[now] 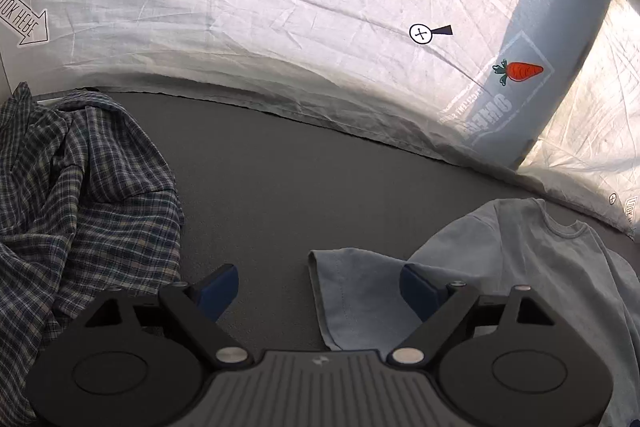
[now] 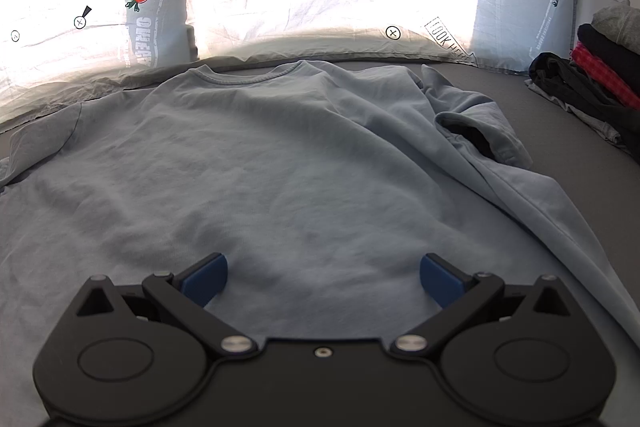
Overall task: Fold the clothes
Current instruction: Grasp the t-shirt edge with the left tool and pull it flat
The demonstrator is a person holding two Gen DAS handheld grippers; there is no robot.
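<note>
A light blue T-shirt [image 2: 280,155] lies spread on the grey surface [image 2: 540,99], collar toward the far sheet, its right sleeve bunched and folded over. My right gripper [image 2: 324,277] hovers open over the shirt's lower body, nothing pinched between its blue pads [image 2: 206,277]. In the left wrist view the same T-shirt [image 1: 520,259] lies at the right with its left sleeve [image 1: 352,291] stretched out flat. My left gripper [image 1: 318,289] stands open with the sleeve's hem edge between the jaws and the right pad [image 1: 418,291] over the cloth; the pads do not press on it.
A crumpled dark plaid shirt [image 1: 80,195] lies at the left of the grey surface [image 1: 300,179]. A stack of folded dark, red and grey clothes [image 2: 600,67] sits at the far right. A white printed sheet [image 1: 280,7] with a carrot sticker [image 1: 520,71] hangs behind.
</note>
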